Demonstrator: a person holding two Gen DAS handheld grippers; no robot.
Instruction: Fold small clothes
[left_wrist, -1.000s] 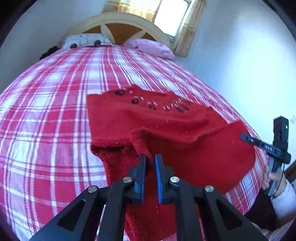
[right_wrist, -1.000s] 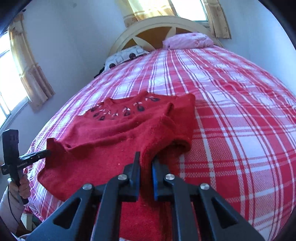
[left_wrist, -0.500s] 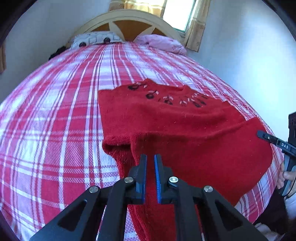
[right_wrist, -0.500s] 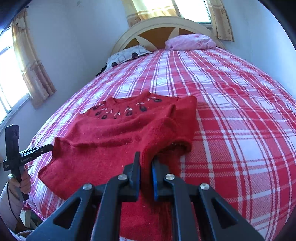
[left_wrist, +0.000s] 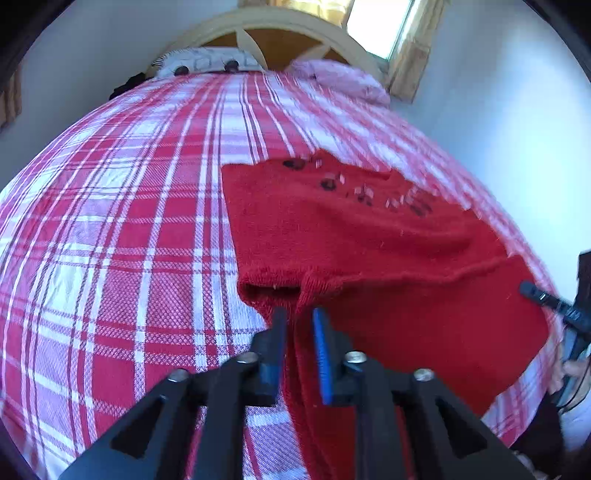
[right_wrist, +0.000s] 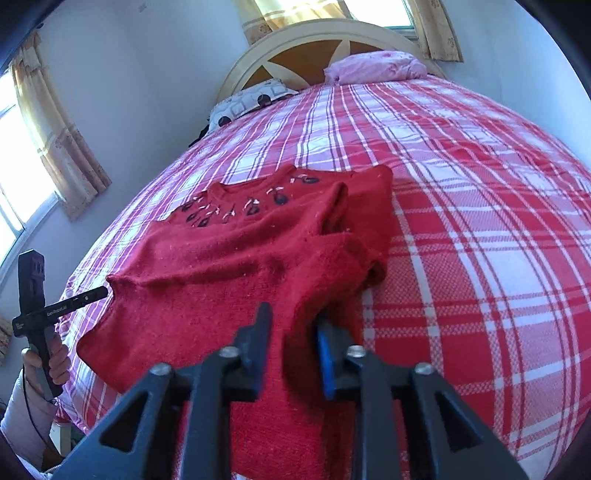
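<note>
While both sets of tongs loosen at the near edge of the bed, this is how things lie:

Sweater: the red sweater (left_wrist: 369, 240) lies flat across the near part of the bed, neckline with dark flower decorations (right_wrist: 243, 210) toward the headboard, hem toward me.
Long axis: the laid-out cloth runs widest side to side across the bed; both sleeves are folded in over the body.
Left tongs: the left tongs (left_wrist: 299, 332) are opening, a fold of red knit between the blue pads, which no longer press it.
Right tongs: the right tongs (right_wrist: 291, 325) are opening too, the sweater's fold bunched between them.
Edges: one side of the sweater reaches the bed's side edge, near the wall.
Open room: wide checked bedspread (right_wrist: 480, 221) lies bare on the other side and up toward the pillows.
Surface: red-and-white plaid, soft, slightly rumpled.
Room: arched wooden headboard (right_wrist: 314, 48), a pink pillow (right_wrist: 376, 68), a patterned pillow (right_wrist: 247, 103), curtained windows, pale walls.
</note>
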